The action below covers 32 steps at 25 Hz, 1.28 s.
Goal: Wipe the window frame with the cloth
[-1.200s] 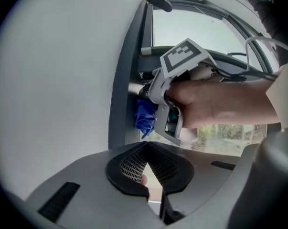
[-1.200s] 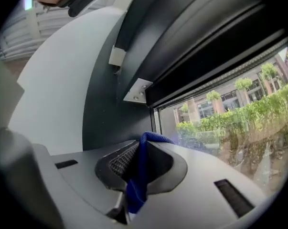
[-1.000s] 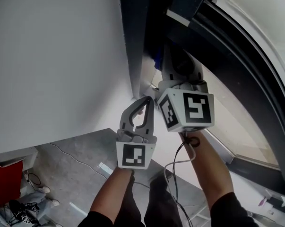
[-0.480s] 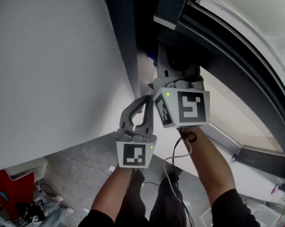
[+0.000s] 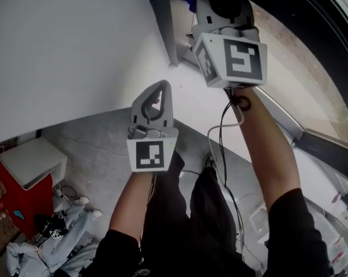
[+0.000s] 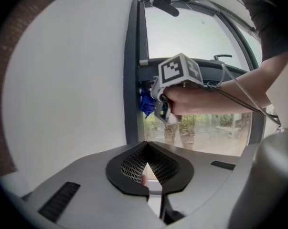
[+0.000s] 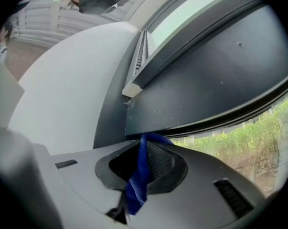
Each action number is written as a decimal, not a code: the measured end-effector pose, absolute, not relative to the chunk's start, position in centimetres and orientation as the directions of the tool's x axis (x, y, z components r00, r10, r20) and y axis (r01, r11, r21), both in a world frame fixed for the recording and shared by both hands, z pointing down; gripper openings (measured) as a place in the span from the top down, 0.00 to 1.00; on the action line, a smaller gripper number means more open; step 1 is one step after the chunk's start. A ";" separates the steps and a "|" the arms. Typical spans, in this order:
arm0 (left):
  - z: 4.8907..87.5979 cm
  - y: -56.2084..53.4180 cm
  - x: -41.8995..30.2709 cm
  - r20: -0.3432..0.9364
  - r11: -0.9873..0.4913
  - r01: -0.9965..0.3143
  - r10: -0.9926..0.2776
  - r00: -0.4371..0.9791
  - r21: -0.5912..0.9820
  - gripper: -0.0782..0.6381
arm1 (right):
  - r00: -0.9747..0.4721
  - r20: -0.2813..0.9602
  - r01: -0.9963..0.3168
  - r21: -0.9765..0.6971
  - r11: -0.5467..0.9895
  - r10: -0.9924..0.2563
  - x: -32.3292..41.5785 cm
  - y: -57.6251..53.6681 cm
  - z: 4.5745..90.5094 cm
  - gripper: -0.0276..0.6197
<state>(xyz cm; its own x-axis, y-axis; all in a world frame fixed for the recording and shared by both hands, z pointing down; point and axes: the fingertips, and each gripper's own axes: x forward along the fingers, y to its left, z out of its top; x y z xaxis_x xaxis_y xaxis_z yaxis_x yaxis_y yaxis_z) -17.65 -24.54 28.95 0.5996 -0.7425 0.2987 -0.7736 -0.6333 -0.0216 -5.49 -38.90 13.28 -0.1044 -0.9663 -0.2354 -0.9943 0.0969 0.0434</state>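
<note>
The blue cloth (image 7: pixel 140 175) is pinched in my right gripper (image 7: pixel 144 144), which is shut on it; a fold sticks out past the tips. The tips press the cloth (image 6: pixel 146 101) against the dark window frame (image 6: pixel 133 80), at the upright post just below its crossbar. In the head view the right gripper's marker cube (image 5: pixel 231 59) is at the top, and only a sliver of cloth (image 5: pixel 190 4) shows beside it. My left gripper (image 5: pixel 161 85) hangs lower and to the left, away from the frame. Its jaws are shut with nothing between them (image 6: pixel 146 163).
A white wall (image 5: pixel 64 51) runs left of the frame post. The glass pane (image 6: pixel 201 128) and the white sill (image 5: pixel 202 114) lie to the right. Below on the floor are a white cabinet (image 5: pixel 32 163), a red box (image 5: pixel 3 206), clothes and cables.
The head view has tilted down, showing more floor. The right gripper with the cloth has slid a little higher on the frame. The left gripper has dropped away from the post's foot.
</note>
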 end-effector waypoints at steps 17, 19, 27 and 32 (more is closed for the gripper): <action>22.0 -13.5 -16.8 0.254 -0.566 -0.821 -0.807 0.534 -0.075 0.89 | -0.289 -0.190 -0.957 0.060 0.283 -0.938 -3.6 -20.7 10.5 0.92; 21.4 -11.7 -17.0 0.254 -0.551 -0.832 -0.815 0.521 -0.063 0.89 | -0.305 -0.179 -0.952 0.075 0.297 -0.935 -3.3 -17.7 10.2 0.92; 19.7 -5.9 -18.6 0.250 -0.473 -0.877 -0.861 0.442 -0.079 0.89 | -0.329 -0.133 -0.944 0.073 0.322 -0.935 -2.2 -10.0 10.5 0.92; 19.2 -4.3 -19.5 0.248 -0.470 -0.879 -0.864 0.439 -0.081 0.89 | -0.335 -0.110 -0.942 0.064 0.330 -0.936 -2.7 -6.9 11.2 0.92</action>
<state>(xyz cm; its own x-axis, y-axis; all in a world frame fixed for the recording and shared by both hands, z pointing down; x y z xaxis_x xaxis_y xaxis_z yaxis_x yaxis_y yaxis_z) -19.48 -4.33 19.17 0.4389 -0.8635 0.2484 -0.8790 -0.4700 -0.0808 -2.67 -6.92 11.19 -0.3350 -0.9358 -0.1097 -0.9419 0.3297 0.0639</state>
